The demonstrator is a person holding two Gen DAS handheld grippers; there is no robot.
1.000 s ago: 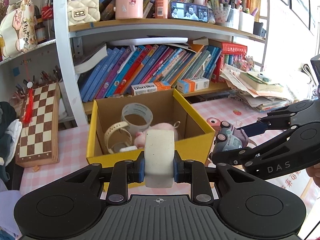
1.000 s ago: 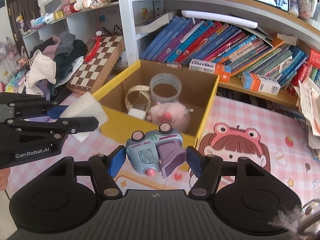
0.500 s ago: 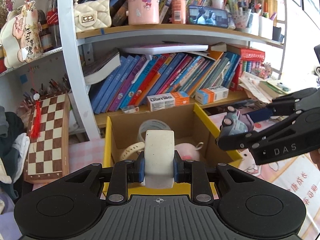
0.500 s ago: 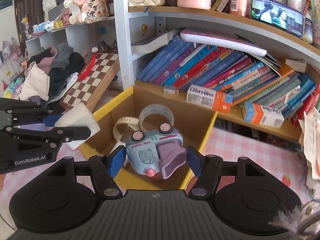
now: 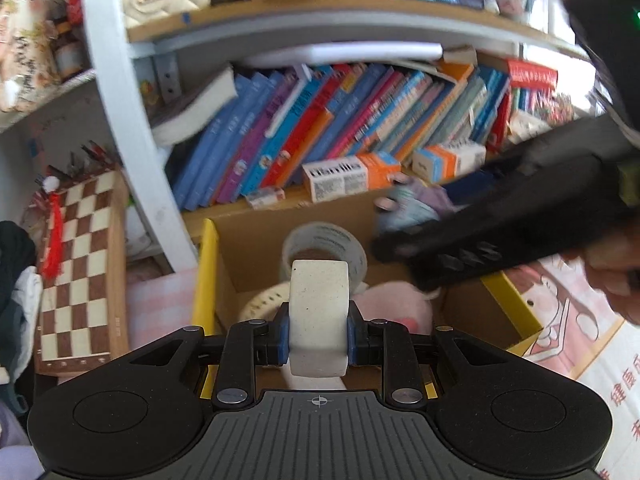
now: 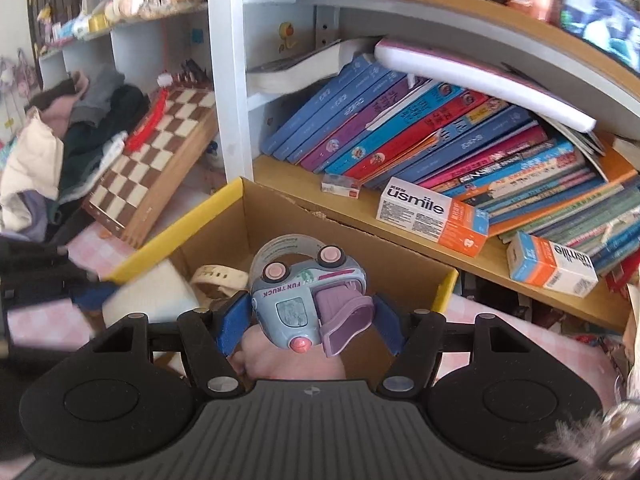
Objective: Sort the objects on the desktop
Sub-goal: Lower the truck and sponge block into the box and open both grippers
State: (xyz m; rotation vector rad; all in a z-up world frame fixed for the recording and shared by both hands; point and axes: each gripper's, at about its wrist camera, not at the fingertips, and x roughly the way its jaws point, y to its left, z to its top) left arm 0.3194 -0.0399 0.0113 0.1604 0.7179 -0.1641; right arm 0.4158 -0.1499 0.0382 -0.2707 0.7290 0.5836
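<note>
My left gripper (image 5: pixel 318 336) is shut on a white eraser block (image 5: pixel 319 312) and holds it over the open cardboard box (image 5: pixel 206 276) with yellow rims. My right gripper (image 6: pixel 308 320) is shut on a blue and purple toy truck (image 6: pixel 306 300), also above the box (image 6: pixel 400 264). Inside the box lie a clear tape roll (image 5: pixel 344 240), a cream strap (image 5: pixel 262 306) and a pink plush toy (image 5: pixel 396 300). In the left wrist view the right gripper (image 5: pixel 480 236) crosses over the box, blurred. In the right wrist view the left gripper with the eraser (image 6: pixel 148 296) is blurred at the left.
A bookshelf with leaning books (image 5: pixel 320 128) and toothpaste boxes (image 6: pixel 432 216) stands right behind the box. A chessboard (image 5: pixel 80 268) leans at the left beside piled clothes (image 6: pixel 52 148). The desk has a pink checked mat (image 5: pixel 572 320).
Both grippers have moved forward and come over the box, still holding the eraser and the toy truck. The right gripper has swung across toward the box's middle.
</note>
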